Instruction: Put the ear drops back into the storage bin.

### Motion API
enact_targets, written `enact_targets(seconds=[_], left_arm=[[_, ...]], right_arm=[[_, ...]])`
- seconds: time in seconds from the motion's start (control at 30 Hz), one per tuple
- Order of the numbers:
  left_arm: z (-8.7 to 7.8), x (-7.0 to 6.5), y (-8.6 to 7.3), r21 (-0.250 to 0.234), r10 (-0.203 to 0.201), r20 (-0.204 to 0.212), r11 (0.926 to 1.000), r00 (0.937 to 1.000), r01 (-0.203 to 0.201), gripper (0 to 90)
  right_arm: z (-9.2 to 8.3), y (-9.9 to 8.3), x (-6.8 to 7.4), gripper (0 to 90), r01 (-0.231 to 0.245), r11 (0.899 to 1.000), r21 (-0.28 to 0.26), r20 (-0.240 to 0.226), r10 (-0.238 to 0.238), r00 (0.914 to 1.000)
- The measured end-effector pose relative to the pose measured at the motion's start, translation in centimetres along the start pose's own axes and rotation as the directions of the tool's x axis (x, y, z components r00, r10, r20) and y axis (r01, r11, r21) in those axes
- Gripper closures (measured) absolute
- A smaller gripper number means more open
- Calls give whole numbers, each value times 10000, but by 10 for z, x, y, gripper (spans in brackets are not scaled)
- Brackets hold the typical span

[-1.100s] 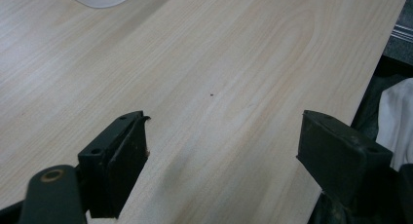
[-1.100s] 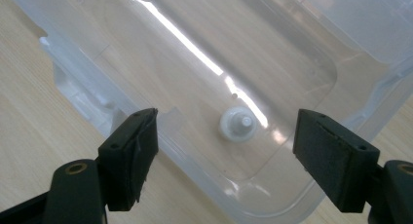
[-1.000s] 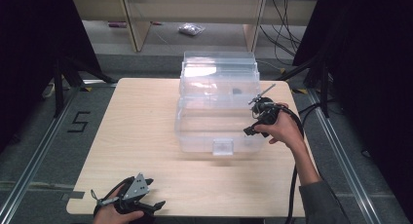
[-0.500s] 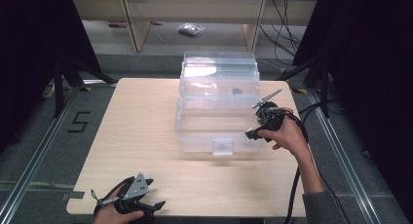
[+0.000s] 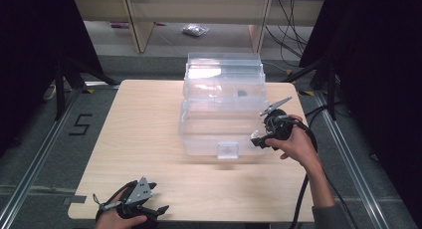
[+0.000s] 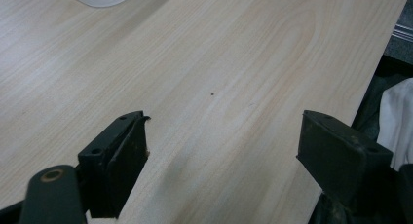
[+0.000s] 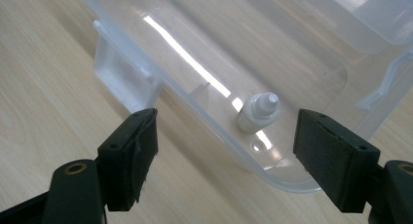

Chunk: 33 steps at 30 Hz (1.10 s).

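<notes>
Clear plastic box (image 5: 223, 107) sits at the middle-far part of the wooden desk (image 5: 149, 119), with a small white bottle (image 7: 258, 113) inside. Right gripper (image 5: 268, 132) hovers at its near-right corner, fingers released. Left gripper (image 5: 132, 205) rests near the desk's near-left edge, fingers released.

Left gripper (image 5: 130, 205) sat low at the near edge, held in the left hand (image 5: 117, 220), jaws wide apart with nothing between them, grey plate on top. Right gripper (image 5: 263, 132) was up and further out, gripped in the right hand (image 5: 294, 143), forearm coming in from the near right, cable trailing down along it. Its jaws also stood well apart, pads clear, nothing clamped.
</notes>
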<state>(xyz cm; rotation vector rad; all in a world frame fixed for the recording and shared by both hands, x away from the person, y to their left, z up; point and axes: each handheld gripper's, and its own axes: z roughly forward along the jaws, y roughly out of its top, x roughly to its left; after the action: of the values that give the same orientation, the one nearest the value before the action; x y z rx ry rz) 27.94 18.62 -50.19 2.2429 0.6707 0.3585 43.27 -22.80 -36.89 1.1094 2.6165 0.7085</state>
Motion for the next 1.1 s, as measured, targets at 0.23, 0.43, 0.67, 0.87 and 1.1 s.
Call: enact_targets(seconds=[0.23, 0.43, 0.67, 0.87, 1.1], left_arm=[[1, 1, 0, 50, 58, -71, 10000, 10000, -57, 178], [1, 1, 0, 54, 39, -88, 10000, 10000, -39, 178], [0, 1, 0, 54, 47, -116, 10000, 9999, -46, 179], [0, 1, 0, 57, 41, -109, 10000, 9999, -41, 178], [0, 0, 0, -75, -44, -72, 10000, 10000, 44, 178]], right_arm=[[-1, -7, 3, 249, 311, 9991, -280, 14, -311, 9995], [-2, -12, 8, 248, 42, 9994, -344, -69, -44, 10000], [-4, -16, 14, 242, 150, 9985, -535, -81, -155, 9998], [-3, -21, 20, 242, 239, 9977, -635, -270, -257, 9993], [-2, -27, 24, 240, 416, 9951, -900, -199, -436, 9989]])
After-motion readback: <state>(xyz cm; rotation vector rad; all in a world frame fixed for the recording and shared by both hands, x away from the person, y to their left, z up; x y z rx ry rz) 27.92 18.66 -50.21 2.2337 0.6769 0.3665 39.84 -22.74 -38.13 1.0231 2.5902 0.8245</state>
